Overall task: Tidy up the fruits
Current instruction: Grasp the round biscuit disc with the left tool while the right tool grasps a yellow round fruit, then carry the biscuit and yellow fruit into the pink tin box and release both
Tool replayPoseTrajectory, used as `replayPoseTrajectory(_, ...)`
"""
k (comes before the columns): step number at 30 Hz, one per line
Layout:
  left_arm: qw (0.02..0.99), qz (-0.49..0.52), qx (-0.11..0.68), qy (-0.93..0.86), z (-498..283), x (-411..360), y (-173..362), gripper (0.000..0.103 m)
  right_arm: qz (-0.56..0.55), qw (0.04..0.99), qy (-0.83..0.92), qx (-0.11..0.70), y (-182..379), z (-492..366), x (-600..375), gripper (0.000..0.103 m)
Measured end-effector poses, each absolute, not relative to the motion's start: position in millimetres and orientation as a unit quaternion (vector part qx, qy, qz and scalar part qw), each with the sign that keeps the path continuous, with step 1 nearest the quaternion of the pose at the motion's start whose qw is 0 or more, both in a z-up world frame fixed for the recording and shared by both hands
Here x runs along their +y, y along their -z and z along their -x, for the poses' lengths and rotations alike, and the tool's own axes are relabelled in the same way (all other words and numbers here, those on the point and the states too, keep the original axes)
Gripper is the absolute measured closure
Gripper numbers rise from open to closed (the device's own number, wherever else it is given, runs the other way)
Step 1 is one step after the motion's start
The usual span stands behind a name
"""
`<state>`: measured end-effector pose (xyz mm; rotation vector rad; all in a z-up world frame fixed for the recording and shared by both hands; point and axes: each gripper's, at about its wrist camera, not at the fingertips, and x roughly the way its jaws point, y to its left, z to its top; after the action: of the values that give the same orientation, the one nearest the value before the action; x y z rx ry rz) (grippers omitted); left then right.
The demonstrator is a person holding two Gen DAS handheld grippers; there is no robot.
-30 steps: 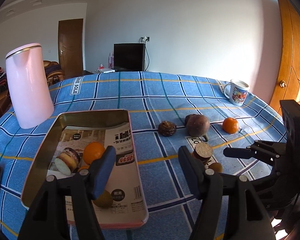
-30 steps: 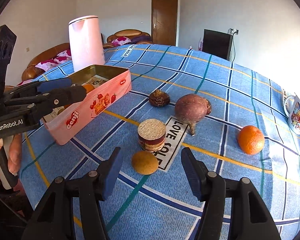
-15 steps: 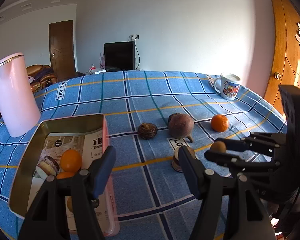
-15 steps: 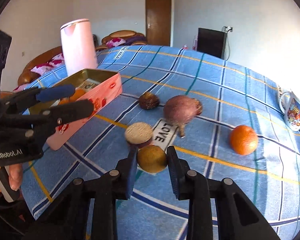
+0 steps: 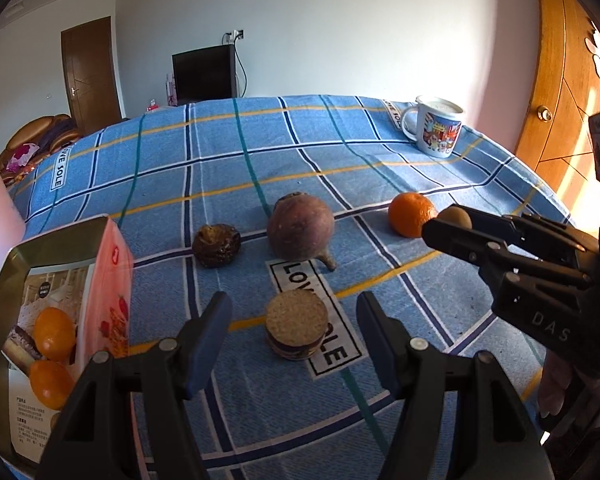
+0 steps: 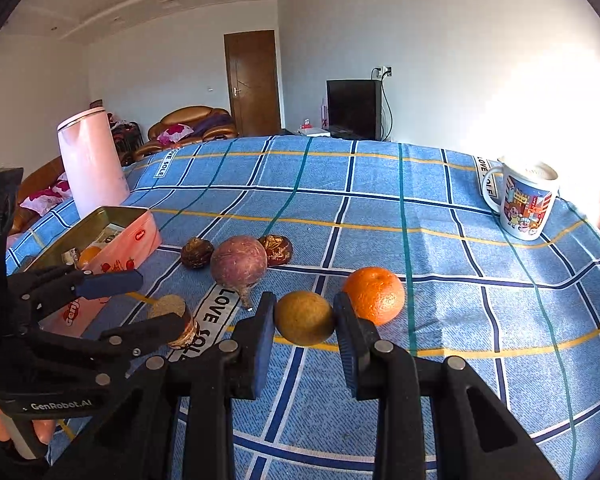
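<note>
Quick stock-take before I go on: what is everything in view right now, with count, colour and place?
Brown round fruit: one, yellow-brown, clamped in the right hand-held gripper.
Orange: one, orange, on the cloth just behind that fruit.
Purple root vegetable: one, purple-brown, mid-table.
Dark wrinkled fruits: two, dark brown, beside and behind the root.
Cut cylinder piece: one, tan top, on the LOVE SOLE label.
Pink tin: one, left side, holding oranges.
Pink kettle: one, far left.
Mug: one, patterned white, far right.
Tablecloth: blue plaid.
Left hand-held gripper: black, open, around the cylinder piece without touching.
Right hand-held gripper: black, shut.
</note>
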<state>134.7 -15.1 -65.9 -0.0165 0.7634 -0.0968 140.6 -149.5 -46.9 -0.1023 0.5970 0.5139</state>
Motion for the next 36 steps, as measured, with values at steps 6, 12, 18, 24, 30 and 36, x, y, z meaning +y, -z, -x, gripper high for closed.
replayPoseTrajectory(6,0.911,0.008,0.408,0.056,-147,-21,79,0.055,0.035,0.921,-0.255,0.291,48,-141,-155,0.072)
replayPoseTrajectory(12,0.910,0.026,0.408,0.063,-146,-16,79,0.067,0.031,0.921,-0.260,0.288,48,-140,-157,0.072)
replayPoseTrajectory(18,0.929,0.018,0.367,0.052,-133,-15,67,0.067,0.016,0.926,-0.265,0.267,43,-133,-163,0.072)
replayPoseTrajectory(24,0.944,0.028,0.325,0.043,-121,-6,56,0.067,0.020,0.930,-0.273,0.244,39,-125,-162,0.072)
replayPoseTrajectory(30,0.957,0.043,0.286,0.020,-109,4,47,0.067,0.018,0.934,-0.280,0.220,35,-117,-165,0.072)
replayPoseTrajectory(36,0.967,0.058,0.247,-0.004,-96,13,40,0.067,0.015,0.938,-0.285,0.198,31,-110,-167,0.072)
